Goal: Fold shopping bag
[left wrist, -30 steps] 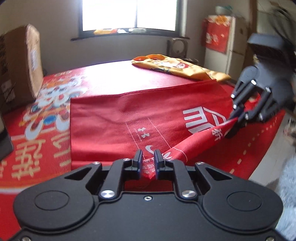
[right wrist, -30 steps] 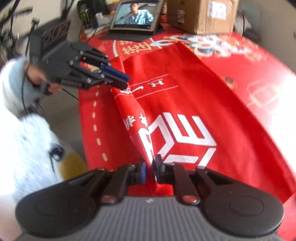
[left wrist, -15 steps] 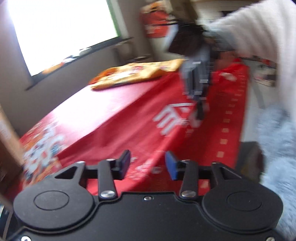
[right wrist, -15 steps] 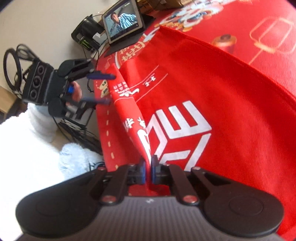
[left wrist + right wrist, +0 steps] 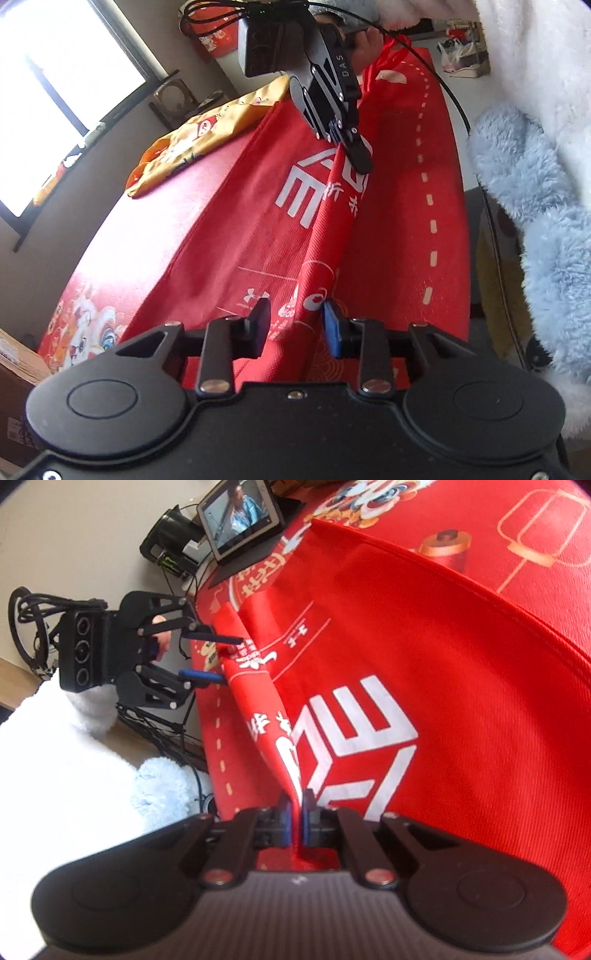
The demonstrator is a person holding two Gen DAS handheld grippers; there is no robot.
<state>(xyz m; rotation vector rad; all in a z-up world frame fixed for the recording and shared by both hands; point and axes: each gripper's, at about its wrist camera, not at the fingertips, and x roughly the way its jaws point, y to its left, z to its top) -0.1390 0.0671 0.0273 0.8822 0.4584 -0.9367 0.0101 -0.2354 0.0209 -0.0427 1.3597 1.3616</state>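
A red non-woven shopping bag (image 5: 424, 672) lies flat on a red printed tablecloth (image 5: 546, 528), its near edge pulled up into a narrow raised ridge (image 5: 328, 236) that runs along the side of the bag closest to the table's dashed border. The fabric looks light, thin and limp: it sags between the two points where it is lifted and creases readily, so it should fold easily but also slip or spring open if let go too early. The doubled edge of the ridge looks like the surest place to hold, since a single layer would likely slide.

At one end of the ridge, by the bag's large white logo, the right gripper (image 5: 295, 812) has its fingers pressed together on the pinched cloth. At the other end, by the small printed marks, the left gripper (image 5: 225, 659) has its fingers apart and closing, the ridge passing between them; the blue pad (image 5: 332, 328) does not look to be pressing on the cloth.

Beyond the far edge of the bag, a yellow printed bag (image 5: 207, 136) rests on the same cloth near a bright window (image 5: 66, 92). Off the bag's left-hand end, a tablet (image 5: 242, 513) plays on a stand beside a dark can (image 5: 168, 555). A person's fluffy white sleeve (image 5: 62, 760) reaches in from the bag's near side.
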